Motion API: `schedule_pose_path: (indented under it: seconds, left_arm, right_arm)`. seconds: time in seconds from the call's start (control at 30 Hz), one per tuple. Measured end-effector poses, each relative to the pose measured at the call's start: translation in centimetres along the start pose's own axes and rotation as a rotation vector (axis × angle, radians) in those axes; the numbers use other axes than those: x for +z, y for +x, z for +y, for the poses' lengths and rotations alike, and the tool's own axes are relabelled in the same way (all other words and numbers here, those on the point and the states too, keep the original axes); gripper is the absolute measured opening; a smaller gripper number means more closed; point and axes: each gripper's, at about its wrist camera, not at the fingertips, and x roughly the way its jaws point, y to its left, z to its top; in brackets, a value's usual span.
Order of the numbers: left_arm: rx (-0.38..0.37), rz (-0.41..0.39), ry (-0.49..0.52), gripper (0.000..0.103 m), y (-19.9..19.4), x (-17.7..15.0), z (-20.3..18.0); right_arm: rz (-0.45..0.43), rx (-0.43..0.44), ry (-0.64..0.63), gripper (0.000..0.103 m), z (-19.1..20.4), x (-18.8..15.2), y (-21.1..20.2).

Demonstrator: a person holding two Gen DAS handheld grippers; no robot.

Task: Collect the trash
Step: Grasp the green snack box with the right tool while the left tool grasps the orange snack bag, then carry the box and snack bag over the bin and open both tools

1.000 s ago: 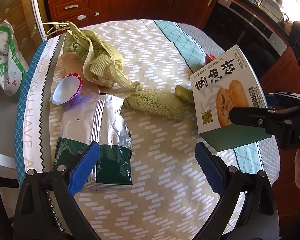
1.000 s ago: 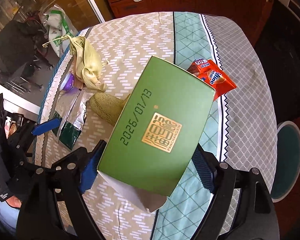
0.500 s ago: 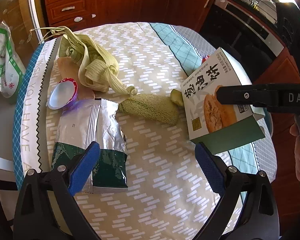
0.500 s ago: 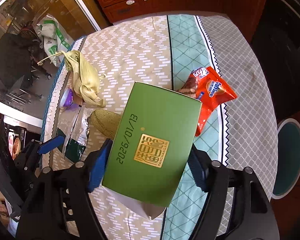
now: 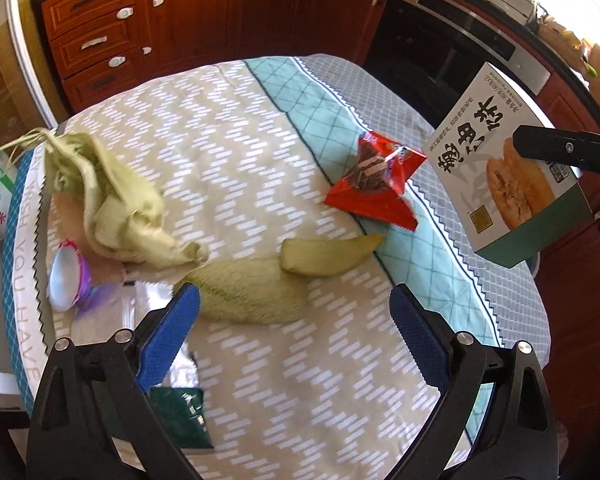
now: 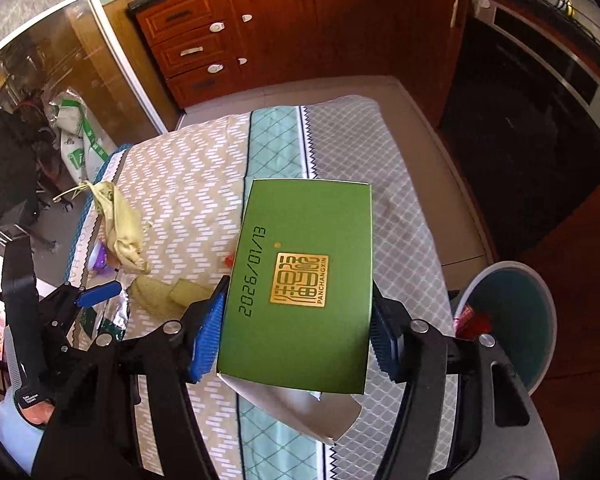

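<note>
My right gripper [image 6: 296,332] is shut on a green food box [image 6: 300,284] and holds it in the air over the table's right side; the box also shows in the left wrist view [image 5: 504,172]. My left gripper [image 5: 296,340] is open and empty above the table, over a green melon rind [image 5: 248,292]. A second rind piece [image 5: 324,254], a red snack wrapper [image 5: 376,184], corn husks [image 5: 112,200], a purple cup [image 5: 66,280] and a silver-green foil bag [image 5: 176,412] lie on the tablecloth [image 5: 220,140].
A round bin with a teal inside [image 6: 516,320] stands on the floor right of the table, with red trash in it. Wooden cabinets [image 5: 180,20] and an oven [image 5: 440,40] stand behind. A white-green bag [image 6: 76,132] sits on the floor at left.
The right gripper has lifted the green box higher and to the right, uncovering the red wrapper. The left gripper has moved forward over the melon rind.
</note>
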Motion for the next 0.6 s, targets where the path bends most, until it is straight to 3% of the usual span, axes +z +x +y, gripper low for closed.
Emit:
schedule_pose_path:
  seconds: [0.23, 0.47, 0.5, 0.6]
  left_arm:
    - [-0.046, 0.002, 0.109, 0.096, 3.7, 3.7, -5.0]
    - [-0.058, 0.06, 0.152, 0.095, 8.3, 7.4, -6.7]
    - [-0.058, 0.071, 0.155, 0.093, 8.9, 7.6, -6.8]
    - [-0.055, 0.104, 0.165, 0.065, 10.5, 7.8, -7.3]
  right_arm:
    - [0.005, -0.023, 0.054, 0.06, -4.6, -0.3, 0.7]
    - [0.014, -0.023, 0.082, 0.06, -8.1, -1.0, 1.8]
    - [0.016, -0.019, 0.092, 0.06, -8.6, -1.0, 1.9]
    - [0.013, -0.01, 0.122, 0.06, -10.1, -1.5, 2.1]
